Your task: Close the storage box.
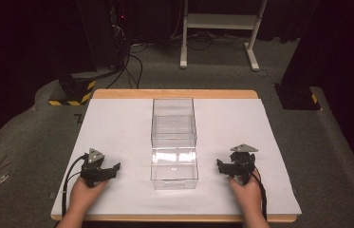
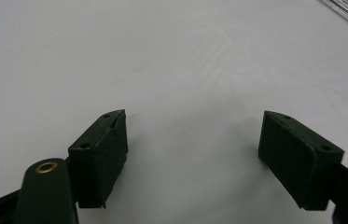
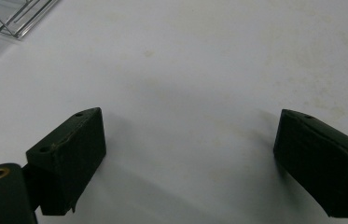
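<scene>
Either side of the clear rectangular plastic box, the left gripper and right gripper rest, jaws spread apart, holding nothing

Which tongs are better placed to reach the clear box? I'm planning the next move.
Neither clearly: left tongs and right tongs flank the clear box, both open and empty. The right looks marginally closer.

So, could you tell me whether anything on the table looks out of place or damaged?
Nothing stands out. The two clear boxes sit squarely in line mid-table, and the left gripper and right gripper rest open on the white sheet.
</scene>
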### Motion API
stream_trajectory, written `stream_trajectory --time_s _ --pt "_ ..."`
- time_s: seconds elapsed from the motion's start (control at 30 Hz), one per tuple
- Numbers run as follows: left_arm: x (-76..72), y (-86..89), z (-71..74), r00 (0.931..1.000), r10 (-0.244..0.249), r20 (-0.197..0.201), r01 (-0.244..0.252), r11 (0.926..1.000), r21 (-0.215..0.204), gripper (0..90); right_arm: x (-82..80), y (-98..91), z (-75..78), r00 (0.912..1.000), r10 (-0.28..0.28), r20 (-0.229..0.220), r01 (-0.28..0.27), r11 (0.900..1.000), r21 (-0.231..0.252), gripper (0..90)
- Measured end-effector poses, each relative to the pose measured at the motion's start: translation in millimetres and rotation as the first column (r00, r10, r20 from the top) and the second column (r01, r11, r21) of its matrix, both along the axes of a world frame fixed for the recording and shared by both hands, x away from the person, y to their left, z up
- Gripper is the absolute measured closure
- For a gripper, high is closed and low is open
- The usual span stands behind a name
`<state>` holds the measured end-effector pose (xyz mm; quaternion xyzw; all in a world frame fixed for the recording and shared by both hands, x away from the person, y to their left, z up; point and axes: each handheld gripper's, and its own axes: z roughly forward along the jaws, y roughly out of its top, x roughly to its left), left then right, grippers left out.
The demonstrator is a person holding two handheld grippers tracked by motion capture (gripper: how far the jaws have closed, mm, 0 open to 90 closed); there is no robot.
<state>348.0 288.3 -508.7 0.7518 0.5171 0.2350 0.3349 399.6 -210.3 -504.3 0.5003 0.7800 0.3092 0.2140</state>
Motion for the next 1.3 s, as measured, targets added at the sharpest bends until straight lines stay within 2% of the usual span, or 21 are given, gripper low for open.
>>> stream_trajectory --time_s 0.57,0.77,0.87,0.93,1.2,1.3 --pt "-0.2 0.0 -0.1 1.0000 0.001 0.001 -0.001 1.0000 0.000 24.2 0.2 0.1 0.3 1.0000 -0.001 -0.003 0.001 1.0000 0.000 8.8" --pt "-0.5 -0.5 -0.2 1.0000 0.003 0.003 -0.003 1.0000 0.002 24.3 -1.6 -2.1 3.1 1.0000 -0.001 -0.004 0.001 0.9997 0.026 9.5" --pt "-0.6 -0.4 -0.3 1.0000 0.003 0.005 -0.003 1.0000 0.002 24.3 -7.1 -1.7 9.2 0.9980 0.017 0.060 -0.021 0.9983 0.054 9.5" --pt "-0.8 -0.4 -0.4 1.0000 0.003 0.005 -0.003 1.0000 0.002 24.3 -11.0 0.3 14.4 0.9960 0.038 0.081 -0.043 0.9970 0.064 9.4" --pt "-2.0 -1.8 -0.3 0.9999 0.000 0.014 0.000 0.9999 0.011 25.1 -18.9 3.4 26.6 0.9879 0.057 0.144 -0.072 0.9924 0.100 9.3" --pt "-1.7 -1.6 -0.3 0.9999 0.000 0.013 0.000 0.9999 0.010 25.1 -21.8 4.6 28.3 0.9856 0.069 0.154 -0.087 0.9900 0.111 9.3"
